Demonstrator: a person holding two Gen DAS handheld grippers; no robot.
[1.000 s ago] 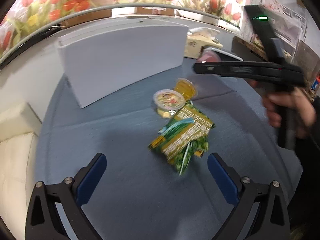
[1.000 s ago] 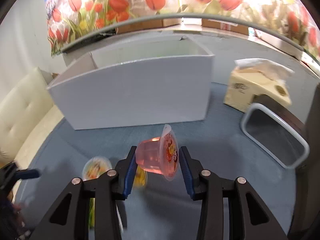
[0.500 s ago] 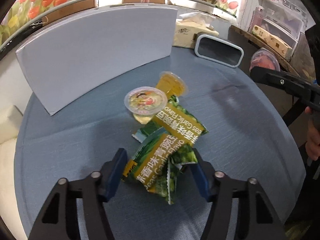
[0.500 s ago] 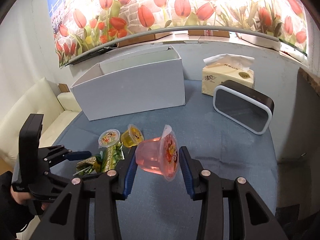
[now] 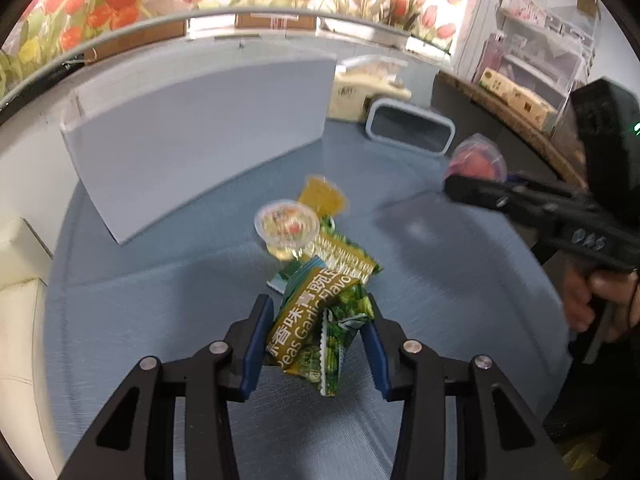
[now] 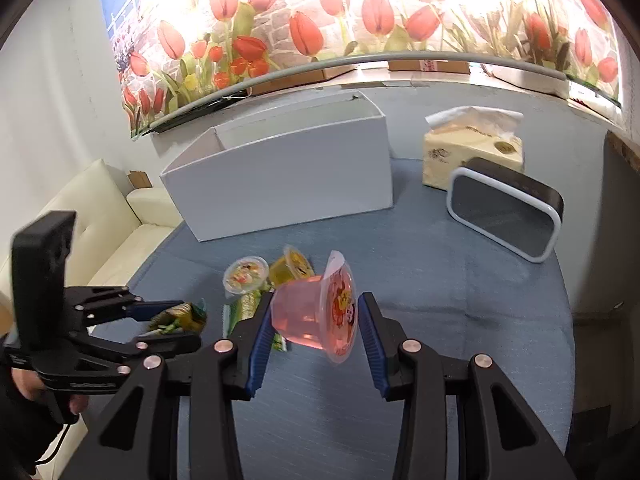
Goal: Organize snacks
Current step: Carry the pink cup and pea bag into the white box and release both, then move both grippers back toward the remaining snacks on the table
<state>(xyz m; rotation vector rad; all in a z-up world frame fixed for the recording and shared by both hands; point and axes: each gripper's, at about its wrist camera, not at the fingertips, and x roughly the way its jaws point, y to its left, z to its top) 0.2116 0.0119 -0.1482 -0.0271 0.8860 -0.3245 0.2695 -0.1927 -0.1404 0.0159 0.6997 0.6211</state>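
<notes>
Two tongs: left (image 5: pixel 316 340) closing on crinkly foil packets (image 5: pixel 320 320), right (image 6: pixel 316 332) clamping translucent pink jelly cup (image 6: pixel 316 312).

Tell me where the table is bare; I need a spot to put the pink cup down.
Bare cloth lies right of the snack pile, between the white box and the mirror, and across the near right of the table. Crowded: the pile in front of the box, with two jelly cups, pea packets and the closing left gripper.
</notes>
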